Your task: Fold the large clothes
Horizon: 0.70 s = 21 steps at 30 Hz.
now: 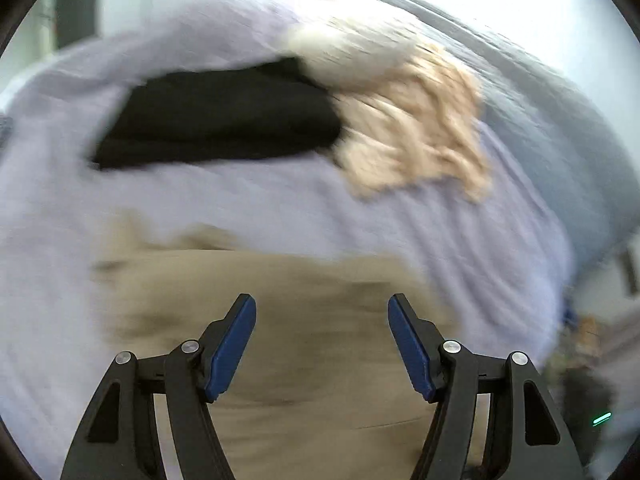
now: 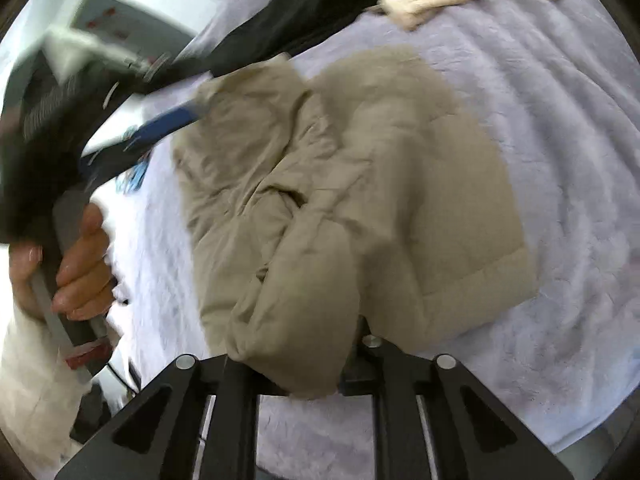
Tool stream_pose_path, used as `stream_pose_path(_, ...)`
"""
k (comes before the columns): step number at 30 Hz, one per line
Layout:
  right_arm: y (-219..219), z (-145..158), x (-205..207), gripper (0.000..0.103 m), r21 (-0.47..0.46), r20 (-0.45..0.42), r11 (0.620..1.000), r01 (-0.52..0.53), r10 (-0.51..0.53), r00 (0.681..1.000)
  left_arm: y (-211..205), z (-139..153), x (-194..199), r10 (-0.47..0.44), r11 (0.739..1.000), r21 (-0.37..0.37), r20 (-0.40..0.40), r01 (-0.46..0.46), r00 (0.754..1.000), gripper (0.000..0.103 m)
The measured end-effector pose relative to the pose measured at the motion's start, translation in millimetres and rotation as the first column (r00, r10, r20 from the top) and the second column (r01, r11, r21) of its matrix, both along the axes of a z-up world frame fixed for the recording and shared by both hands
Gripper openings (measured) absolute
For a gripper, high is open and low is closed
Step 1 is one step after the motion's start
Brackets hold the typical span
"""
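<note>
A large khaki quilted jacket [image 2: 360,184] lies on a lavender bedspread [image 2: 560,120]. In the left wrist view, blurred by motion, it fills the lower middle [image 1: 280,312]. My left gripper [image 1: 322,340] is open and empty just above the jacket, its blue pads [image 1: 232,348] wide apart. It also shows at the left of the right wrist view [image 2: 168,124], held by a hand. My right gripper [image 2: 316,376] is shut on a bunched fold of the jacket, which covers its fingertips.
A folded black garment [image 1: 220,120] and a fluffy cream garment [image 1: 412,128] lie at the far side of the bed. A grey-blue padded edge [image 1: 560,112] runs along the right. White furniture [image 2: 120,12] stands beyond the bed's left side.
</note>
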State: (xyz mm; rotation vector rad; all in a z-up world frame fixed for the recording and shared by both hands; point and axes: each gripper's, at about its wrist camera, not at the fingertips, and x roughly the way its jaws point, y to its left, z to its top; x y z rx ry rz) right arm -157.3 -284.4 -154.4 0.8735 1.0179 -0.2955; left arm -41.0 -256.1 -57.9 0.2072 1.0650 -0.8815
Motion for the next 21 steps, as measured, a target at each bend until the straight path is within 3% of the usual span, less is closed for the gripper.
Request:
stream_pose_path(3,-3,3,-11,0.01,-0.048,-0.001,0.999,0.014,-0.014,1.0,18,-30,23,0.076,0.989,0.125,0.054,-0.083,0.996,0.069)
stream_pose_path(5,-10,2,-20,0.01,-0.045,-0.013,0.999,0.023,-0.024,1.0,16,-51,30,0.087,0.981,0.17,0.053,-0.095,0.995,0.069)
stream_pose_path(11,-32,-19,-43,0.01,-0.022,-0.067,0.994,0.111,-0.112,0.991,-41,-74,2,0.037,0.981,0.187,0.107,-0.056,0.994,0.069)
stream_pose_path(16,-64,-42,-64,0.01,-0.018,-0.13,0.983,0.181,-0.182,0.975,-88,-85,-20,0.013,0.984,0.177,0.076,-0.026,0.997,0.069)
stream_pose_path(19,-81,-59,-74,0.018,0.089,-0.177,0.969,0.231,-0.213,0.961,-105,-92,-28,0.006,0.978,0.206,0.092,-0.025,0.996,0.069)
stream_pose_path(21,-91,-52,-84,0.025,0.122,-0.171,0.957,0.262,-0.239,0.956,-106,-95,-28,0.011,0.976,0.213,0.095,-0.031,0.995,0.069)
